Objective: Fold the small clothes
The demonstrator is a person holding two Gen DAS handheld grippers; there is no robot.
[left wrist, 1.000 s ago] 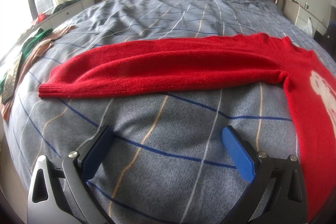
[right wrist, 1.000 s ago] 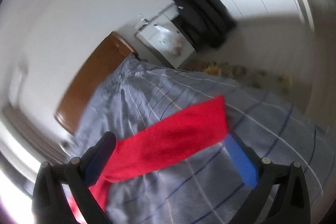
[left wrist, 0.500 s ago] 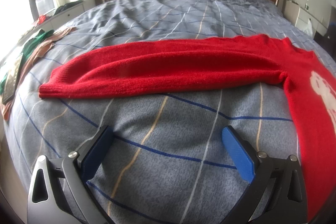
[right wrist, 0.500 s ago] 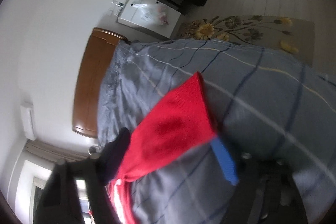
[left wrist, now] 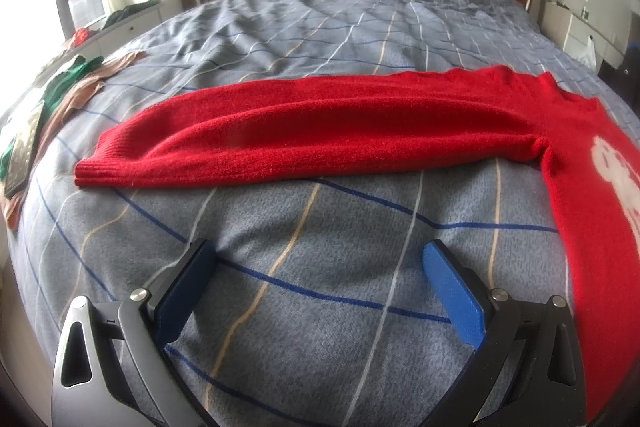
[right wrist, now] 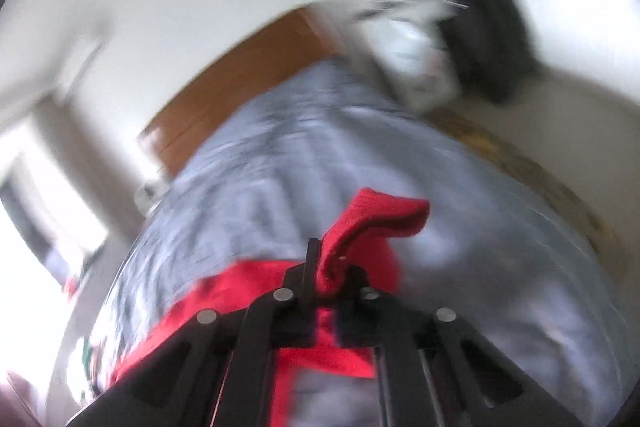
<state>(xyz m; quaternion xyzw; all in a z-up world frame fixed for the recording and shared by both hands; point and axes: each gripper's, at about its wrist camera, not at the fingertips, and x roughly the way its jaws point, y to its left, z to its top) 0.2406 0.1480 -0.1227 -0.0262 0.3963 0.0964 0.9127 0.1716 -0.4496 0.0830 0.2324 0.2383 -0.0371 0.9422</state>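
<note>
The red sweater (left wrist: pixel 328 131) lies across the grey checked bed (left wrist: pixel 320 27), one sleeve stretched left. The left tool (left wrist: pixel 320 279) hangs wide open over bare cover near it. The right tool (right wrist: pixel 332 267) has just clamped tight on the other sleeve's cuff (right wrist: pixel 376 223), lifted off the bed

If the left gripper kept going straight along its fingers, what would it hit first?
Most likely the bare bedspread just ahead of the open left gripper, short of the red sweater's sleeve; depth is hard to judge through the fisheye.
</note>
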